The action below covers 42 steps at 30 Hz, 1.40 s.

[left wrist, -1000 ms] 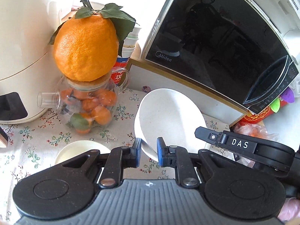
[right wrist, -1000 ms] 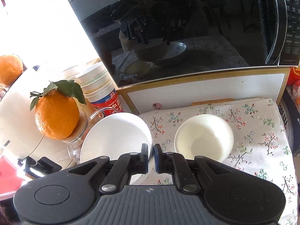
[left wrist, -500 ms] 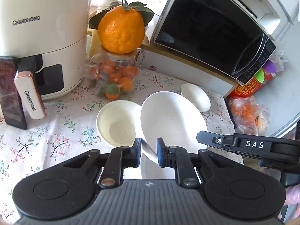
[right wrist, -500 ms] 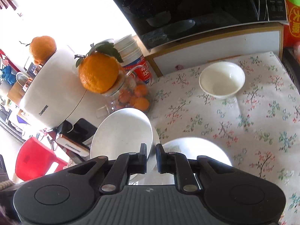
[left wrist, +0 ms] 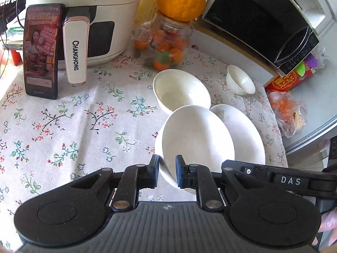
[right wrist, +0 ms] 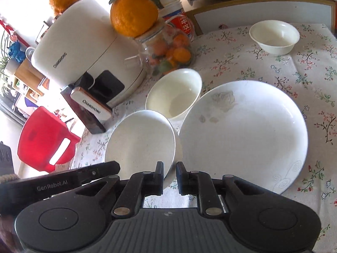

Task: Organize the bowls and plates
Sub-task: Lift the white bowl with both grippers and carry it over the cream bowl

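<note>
My left tool (left wrist: 166,174) is pinching the near rim of the white dish (left wrist: 198,139), which hangs tilted above the bench (left wrist: 63,126). My right tool (right wrist: 169,177) looks closed on that same rim just beside it. What matters now is the big plate (right wrist: 252,130): it lies flat on the bench to the right of the held dish, straight ahead of my right tool and ahead-right of my left. I judge the dish must travel rightward and level out to stack there. The bowl (right wrist: 174,94) sits just beyond, close to both rims, so I would keep clear of it.
</note>
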Each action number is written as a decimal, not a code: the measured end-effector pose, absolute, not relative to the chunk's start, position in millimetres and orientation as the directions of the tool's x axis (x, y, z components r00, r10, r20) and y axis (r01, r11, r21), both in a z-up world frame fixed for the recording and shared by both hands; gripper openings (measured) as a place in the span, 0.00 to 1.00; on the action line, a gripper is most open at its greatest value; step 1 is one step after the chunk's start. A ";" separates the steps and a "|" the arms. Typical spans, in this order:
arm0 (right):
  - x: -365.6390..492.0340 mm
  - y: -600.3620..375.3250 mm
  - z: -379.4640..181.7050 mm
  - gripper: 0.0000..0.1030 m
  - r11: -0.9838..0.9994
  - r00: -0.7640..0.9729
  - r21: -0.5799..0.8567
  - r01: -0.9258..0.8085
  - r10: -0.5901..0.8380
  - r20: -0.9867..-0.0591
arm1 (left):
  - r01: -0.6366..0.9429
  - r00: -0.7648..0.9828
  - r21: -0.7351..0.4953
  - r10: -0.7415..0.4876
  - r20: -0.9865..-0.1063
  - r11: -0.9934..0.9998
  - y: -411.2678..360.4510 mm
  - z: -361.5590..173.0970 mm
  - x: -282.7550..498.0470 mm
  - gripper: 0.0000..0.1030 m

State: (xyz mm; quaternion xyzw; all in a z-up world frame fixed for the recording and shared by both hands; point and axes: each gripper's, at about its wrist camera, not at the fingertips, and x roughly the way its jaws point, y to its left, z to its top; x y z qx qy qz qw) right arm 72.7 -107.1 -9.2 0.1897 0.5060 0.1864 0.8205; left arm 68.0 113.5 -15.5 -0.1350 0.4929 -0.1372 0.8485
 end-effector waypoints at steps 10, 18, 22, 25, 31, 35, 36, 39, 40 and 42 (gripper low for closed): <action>73.4 -85.3 -26.7 0.13 0.860 0.348 0.491 -0.141 0.508 -0.788 | 0.078 0.396 -0.335 -0.338 -0.854 0.939 126.2 -38.9 72.0 0.14; 76.0 -83.2 -37.6 0.14 0.862 0.313 0.486 -0.146 0.506 -0.803 | 0.059 0.368 -0.341 -0.338 -0.866 0.938 129.1 -46.7 76.3 0.14; 77.2 -85.7 -40.0 0.14 0.858 0.306 0.494 -0.139 0.512 -0.803 | 0.065 0.365 -0.334 -0.334 -0.869 0.940 127.3 -46.4 75.5 0.14; 77.9 -84.5 -39.7 0.14 0.857 0.302 0.496 -0.141 0.514 -0.803 | 0.066 0.363 -0.338 -0.339 -0.868 0.939 126.9 -46.7 76.0 0.15; 78.3 -84.4 -38.5 0.21 0.853 0.291 0.499 -0.153 0.522 -0.802 | 0.080 0.360 -0.340 -0.345 -0.867 0.937 123.5 -46.7 79.3 0.26; 78.3 -85.6 -36.4 0.32 0.846 0.285 0.510 -0.153 0.532 -0.797 | 0.095 0.365 -0.329 -0.340 -0.866 0.940 121.3 -43.6 79.1 0.38; 78.6 -86.5 -35.5 0.33 0.843 0.283 0.516 -0.154 0.538 -0.794 | 0.097 0.370 -0.327 -0.340 -0.865 0.940 120.9 -42.1 79.4 0.43; 80.0 -90.4 -29.6 0.39 0.828 0.282 0.538 -0.160 0.561 -0.778 | 0.099 0.384 -0.333 -0.345 -0.857 0.938 121.1 -38.0 80.6 0.54; 80.8 -91.7 -27.2 0.39 0.823 0.285 0.544 -0.164 0.567 -0.773 | 0.099 0.388 -0.340 -0.351 -0.852 0.935 121.5 -36.7 81.4 0.57; 83.4 -96.0 -20.0 0.42 0.813 0.299 0.557 -0.167 0.581 -0.757 | 0.098 0.400 -0.356 -0.364 -0.841 0.930 122.6 -34.0 83.9 0.62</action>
